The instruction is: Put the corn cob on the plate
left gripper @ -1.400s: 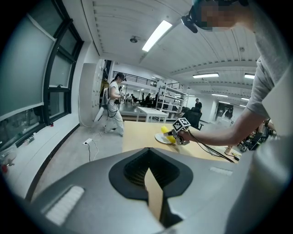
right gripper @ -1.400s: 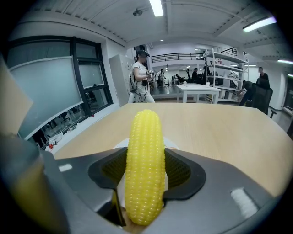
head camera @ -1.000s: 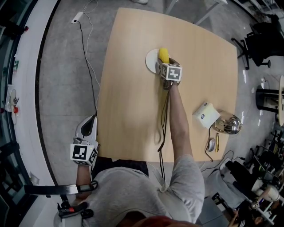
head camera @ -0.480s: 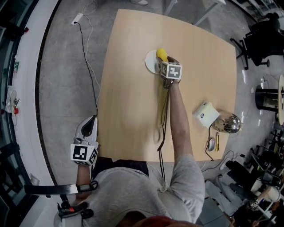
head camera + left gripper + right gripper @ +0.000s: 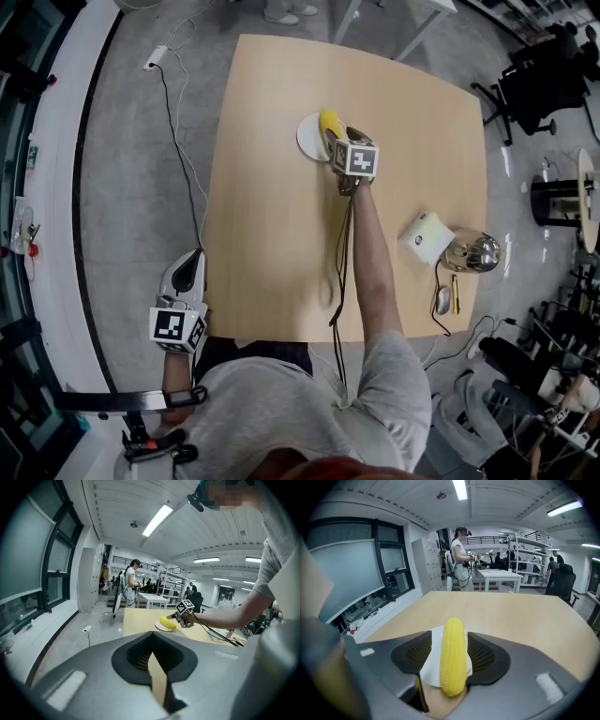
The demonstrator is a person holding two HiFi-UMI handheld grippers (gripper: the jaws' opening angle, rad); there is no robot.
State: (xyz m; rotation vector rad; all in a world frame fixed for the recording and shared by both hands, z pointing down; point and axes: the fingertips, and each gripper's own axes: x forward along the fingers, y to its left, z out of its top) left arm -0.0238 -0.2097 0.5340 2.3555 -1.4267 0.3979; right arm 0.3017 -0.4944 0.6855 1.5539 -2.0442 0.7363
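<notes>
Nearest the wearer, the left gripper is held off the near left corner of the desk, over the grey floor. Its fingers are drawn together, with only a thin slit seen between the pads and nothing held there.

A dark cable is laid along the desk beside the extended right forearm. Towards the near right edge of the desk, a computer mouse is noted. Just beyond it are a white boxy device and a shiny metal object, which lie close together.

Further out, the right gripper is positioned at the near end of the corn cob. Its fingers are set apart on either side of the cob. A strip of white plate is visible between one pad and the cob, while the other pad lies right against it or just beside it. The cob is laid lengthwise across the white plate, with its near end overhanging the plate's rim above the bare desk. The plate sits on the far half of the desk, towards the left.

Beyond the desk, a standing person is seen in the right gripper view.
</notes>
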